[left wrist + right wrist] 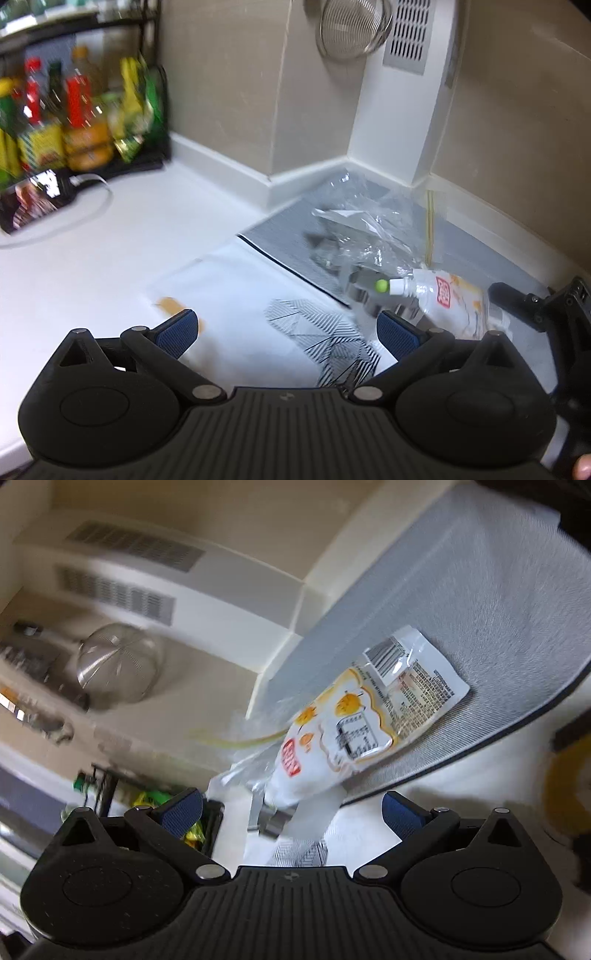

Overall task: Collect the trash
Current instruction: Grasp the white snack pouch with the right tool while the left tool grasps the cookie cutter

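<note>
Both grippers stand released: my left gripper (286, 332) empty over the white countertop (92, 266), my right gripper (291, 808) spread just short of the spouted pouch (354, 723). That pouch lies partly on the grey mat (480, 590), against crumpled clear plastic (362, 229). I judge a grip near the spout soundest. Walls close the corner; open room lies leftward.

left gripper (287, 330) and right gripper (292, 810) both spread wide, holding nothing.
</note>
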`<state>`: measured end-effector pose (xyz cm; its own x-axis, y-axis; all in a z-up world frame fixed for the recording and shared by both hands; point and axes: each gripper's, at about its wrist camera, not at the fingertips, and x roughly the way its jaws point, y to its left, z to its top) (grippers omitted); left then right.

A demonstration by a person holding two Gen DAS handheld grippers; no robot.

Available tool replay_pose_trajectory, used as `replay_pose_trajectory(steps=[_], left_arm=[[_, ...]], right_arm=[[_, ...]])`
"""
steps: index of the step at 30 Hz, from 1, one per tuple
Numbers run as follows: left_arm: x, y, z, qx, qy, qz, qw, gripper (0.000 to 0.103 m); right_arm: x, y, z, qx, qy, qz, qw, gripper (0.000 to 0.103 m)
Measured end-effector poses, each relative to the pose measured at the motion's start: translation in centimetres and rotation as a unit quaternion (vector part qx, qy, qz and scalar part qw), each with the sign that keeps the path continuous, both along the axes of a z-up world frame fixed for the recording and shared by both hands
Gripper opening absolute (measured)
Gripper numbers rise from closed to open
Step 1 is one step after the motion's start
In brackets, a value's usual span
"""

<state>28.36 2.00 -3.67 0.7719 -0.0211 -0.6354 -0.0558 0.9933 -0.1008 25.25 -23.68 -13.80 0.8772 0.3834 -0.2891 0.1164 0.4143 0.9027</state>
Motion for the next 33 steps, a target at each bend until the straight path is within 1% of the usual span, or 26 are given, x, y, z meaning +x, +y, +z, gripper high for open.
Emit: replay_pose_trajectory(steps=[2,3,4,7,9,13,17,20,21,22,23,24,25,26,27,28,29,30,31,33], left_arm=[[1.8,-0.3,-0.7,-0.017,0.012,0.002,0.9998,0.103],[2.7,-0.4,-1.1,-0.027,0.019,0.003,0.9995,0.103],[3.5,-0.5,-1.5,-0.037,0.026,0.006,0.9990,0.103],[5.7,-0.6,-2.3,-0.067,0.042,0.017,0.9967,0.103],[6.9,-0.5,-2.8,-0.079,0.055,0.022,0.9952,0.103],[8.4,-0.3,-3.5,-0.105,0.068,0.022,0.9919,0.103],[9.1,-0.8,-3.9,-0.115,0.072,0.007,0.9907,0.103],[9.6,-1.0,-4.4,-0.121,0.083,0.005,0.9892,0.103],[9.6,-1.0,-4.6,-0.125,0.084,0.007,0.9885,0.101],[9.5,-0.8,-4.6,-0.130,0.084,0.009,0.9879,0.098],[9.3,-0.7,-4.6,-0.135,0.082,0.009,0.9873,0.082],[9.3,-0.7,-4.5,-0.138,0.085,0.005,0.9869,0.058],[9.3,-0.7,-4.4,-0.140,0.091,-0.002,0.9859,0.047],[9.3,-0.7,-4.4,-0.147,0.093,-0.009,0.9847,0.029],[9.1,-0.6,-4.2,-0.154,0.088,-0.020,0.9839,0.019],[8.9,-0.7,-3.9,-0.150,0.086,-0.025,0.9846,0.018],[8.7,-0.8,-3.6,-0.141,0.081,-0.024,0.9864,0.016],[8.5,-0.8,-3.4,-0.134,0.074,-0.026,0.9878,0.015],[8.3,-0.7,-3.1,-0.128,0.069,-0.030,0.9888,0.014],[7.7,-0.3,-2.8,-0.128,0.062,-0.029,0.9894,0.011]], right_arm=[[1.3,-0.3,-0.8,0.020,0.006,-0.005,1.000,0.103],[1.5,-0.4,-0.9,0.020,-0.002,-0.013,1.000,0.103],[1.7,-0.4,-0.9,0.018,-0.013,-0.020,1.000,0.103],[2.2,-0.4,-0.9,0.009,-0.025,-0.028,0.999,0.103],[2.5,-0.5,-0.9,0.000,-0.038,-0.030,0.999,0.103],[2.5,-0.4,-0.6,-0.014,-0.039,-0.038,0.998,0.103],[2.9,-0.5,-0.7,-0.015,-0.038,-0.047,0.998,0.103],[3.3,-0.3,-0.8,-0.019,-0.046,-0.046,0.998,0.103],[3.6,-0.2,-0.8,-0.026,-0.053,-0.039,0.997,0.103],[3.7,-0.1,-0.9,-0.033,-0.061,-0.035,0.997,0.103],[3.8,0.1,-1.0,-0.043,-0.066,-0.032,0.996,0.101],[3.9,0.2,-1.0,-0.053,-0.060,-0.031,0.996,0.080],[4.1,0.3,-1.2,-0.065,-0.044,-0.030,0.996,0.045],[4.5,0.4,-1.5,-0.081,-0.025,-0.024,0.996,0.029],[4.8,0.3,-1.9,-0.080,-0.014,-0.018,0.997,0.011],[4.8,0.3,-2.2,-0.072,-0.008,-0.017,0.997,0.001],[4.7,0.3,-2.2,-0.075,-0.010,-0.019,0.997,0.001],[4.5,0.4,-2.0,-0.091,-0.015,-0.027,0.995,0.000],[4.1,0.6,-1.6,-0.106,-0.028,-0.034,0.993,0.000],[3.4,0.9,-0.7,-0.121,-0.067,-0.040,0.990,0.000]])
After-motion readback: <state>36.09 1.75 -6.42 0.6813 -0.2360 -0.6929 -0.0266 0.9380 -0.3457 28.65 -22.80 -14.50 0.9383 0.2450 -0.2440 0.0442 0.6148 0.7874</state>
